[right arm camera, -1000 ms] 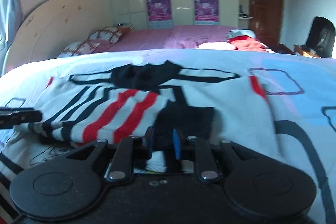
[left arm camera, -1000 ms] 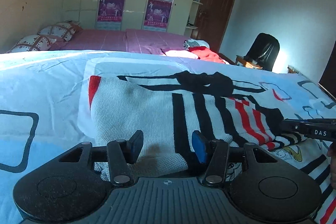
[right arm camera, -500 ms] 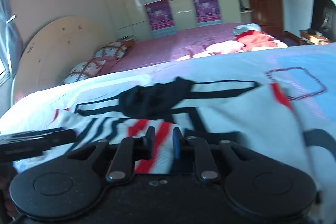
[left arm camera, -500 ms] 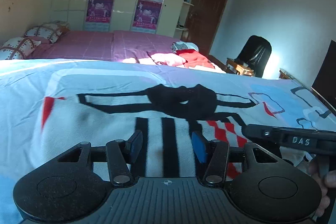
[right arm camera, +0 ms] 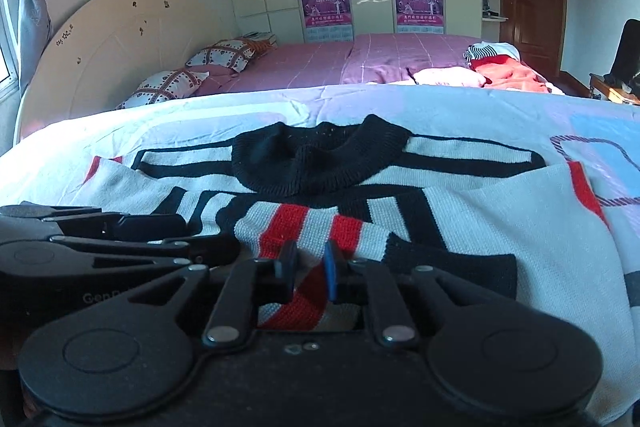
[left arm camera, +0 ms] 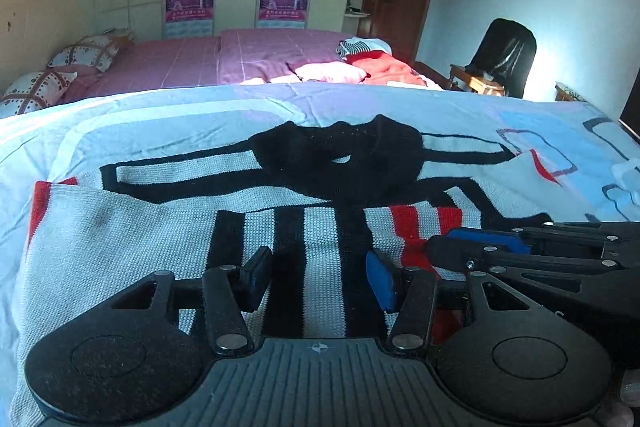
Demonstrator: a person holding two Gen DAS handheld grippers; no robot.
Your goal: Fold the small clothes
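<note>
A small white knit sweater [left arm camera: 120, 243] with black and red stripes and a black collar [left arm camera: 340, 159] lies on the bed, both sleeves folded across its front. It also shows in the right wrist view [right arm camera: 500, 211]. My left gripper [left arm camera: 318, 277] is open and empty over the striped left sleeve. My right gripper [right arm camera: 310, 271] has its jaws narrow on the red-striped sleeve end [right arm camera: 304, 295]. The right gripper also shows in the left wrist view [left arm camera: 480, 247], just right of my left one. The left gripper shows in the right wrist view [right arm camera: 192, 235].
The sweater rests on a pale blue patterned bed cover [left arm camera: 520, 115]. Behind is a purple bed [right arm camera: 360, 63] with pillows [right arm camera: 224, 55] and a pile of red and pink clothes [right arm camera: 500, 71]. A black chair [left arm camera: 504, 55] stands at the right wall.
Both grippers have moved inward toward the sweater's middle and now sit side by side. The right gripper has carried the red-striped sleeve end across the front.
</note>
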